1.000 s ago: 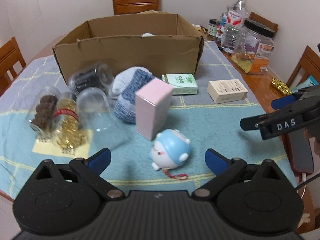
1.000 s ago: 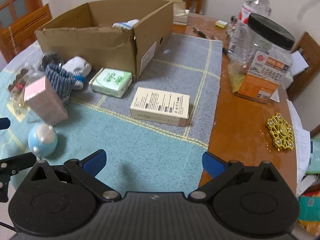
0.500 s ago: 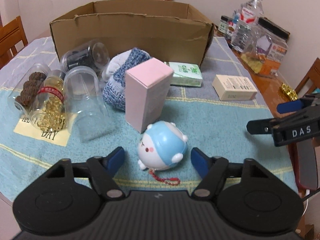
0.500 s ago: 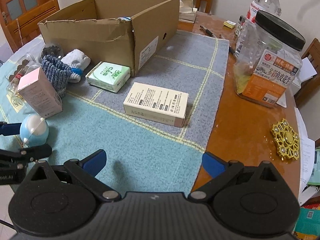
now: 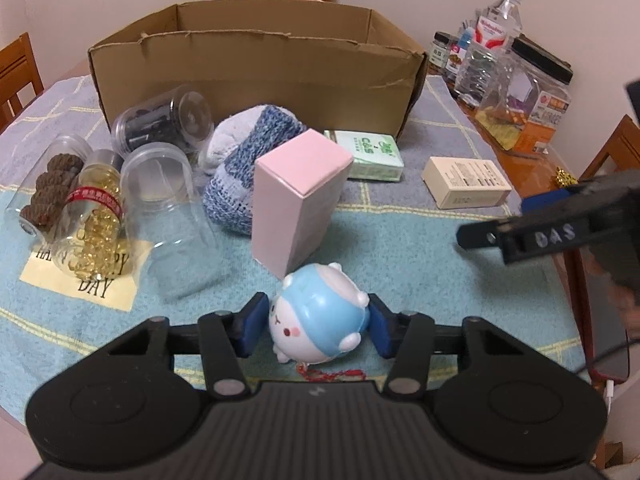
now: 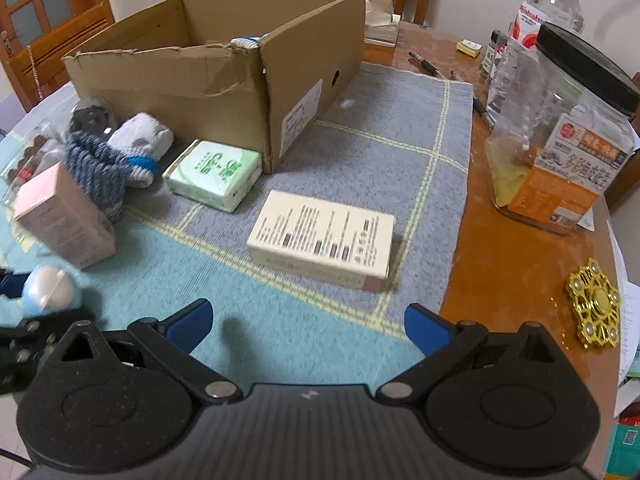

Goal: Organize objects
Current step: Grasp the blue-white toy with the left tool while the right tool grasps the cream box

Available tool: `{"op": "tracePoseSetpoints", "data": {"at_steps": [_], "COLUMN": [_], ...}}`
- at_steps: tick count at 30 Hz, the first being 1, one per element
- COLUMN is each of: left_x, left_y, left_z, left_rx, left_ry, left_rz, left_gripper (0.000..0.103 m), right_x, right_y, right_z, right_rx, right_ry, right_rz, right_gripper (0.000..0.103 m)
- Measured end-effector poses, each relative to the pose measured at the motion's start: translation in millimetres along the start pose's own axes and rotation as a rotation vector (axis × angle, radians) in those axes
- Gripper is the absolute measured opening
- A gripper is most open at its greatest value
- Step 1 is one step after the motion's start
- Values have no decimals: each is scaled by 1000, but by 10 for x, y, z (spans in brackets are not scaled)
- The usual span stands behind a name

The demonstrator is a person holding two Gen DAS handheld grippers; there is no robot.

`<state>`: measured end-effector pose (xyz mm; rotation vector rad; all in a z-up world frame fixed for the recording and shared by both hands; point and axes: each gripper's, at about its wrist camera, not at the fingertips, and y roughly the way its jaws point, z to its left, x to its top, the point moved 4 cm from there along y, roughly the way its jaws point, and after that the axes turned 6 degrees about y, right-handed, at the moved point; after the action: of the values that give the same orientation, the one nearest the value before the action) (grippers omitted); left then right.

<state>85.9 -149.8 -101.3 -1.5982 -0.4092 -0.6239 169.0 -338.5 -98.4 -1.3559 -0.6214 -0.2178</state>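
Observation:
A round blue-and-white toy point(image 5: 318, 316) with a red cord lies on the teal mat at the near edge. My left gripper point(image 5: 315, 326) is closing on it, and both blue pads point(image 5: 252, 324) press its sides. The same toy point(image 6: 48, 290) shows at the far left of the right wrist view. Just behind it stands a pink box point(image 5: 298, 196). My right gripper point(image 6: 308, 322) hangs open over bare mat, in front of a cream box point(image 6: 320, 236), with nothing between its fingers. An open cardboard box point(image 5: 256, 72) sits at the back.
Several clear jars point(image 5: 160, 216) lie on their sides at the left, beside a knitted sock point(image 5: 244, 168) and a green pack point(image 5: 366, 154). A black-lidded jar point(image 6: 560, 152), a water bottle point(image 6: 536, 32) and a gold spinner point(image 6: 594, 308) sit on bare wood to the right.
My left gripper's jaws have drawn in from wide open onto the toy, which now sits between the pads. The right gripper has slid closer to the cream box, still open.

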Motion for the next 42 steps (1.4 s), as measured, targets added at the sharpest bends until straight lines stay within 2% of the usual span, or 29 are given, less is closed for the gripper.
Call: {"op": "tracePoseSetpoints", "data": {"at_steps": [15, 19, 22, 33, 40, 42], "left_x": [58, 61, 61, 40, 98, 149], "left_y": [49, 53, 51, -24, -248, -334], "left_z": [48, 45, 45, 57, 92, 108], "left_rx": [-3, 0, -1, -8, -45, -83], "left_ry": [-15, -13, -15, -8, 30, 33], "left_rz": [6, 9, 12, 52, 74, 72], "left_gripper": [52, 52, 52, 51, 51, 51], "right_x": [279, 292, 288, 244, 227, 227], "right_y": [249, 241, 234, -14, -254, -335], "right_z": [31, 27, 26, 99, 228, 267], "right_rx": [-50, -58, -44, -4, 48, 65], "right_ry": [-2, -1, -4, -33, -71, -69], "right_rz": [-24, -27, -20, -13, -1, 1], "right_gripper": [103, 96, 89, 88, 88, 88]}}
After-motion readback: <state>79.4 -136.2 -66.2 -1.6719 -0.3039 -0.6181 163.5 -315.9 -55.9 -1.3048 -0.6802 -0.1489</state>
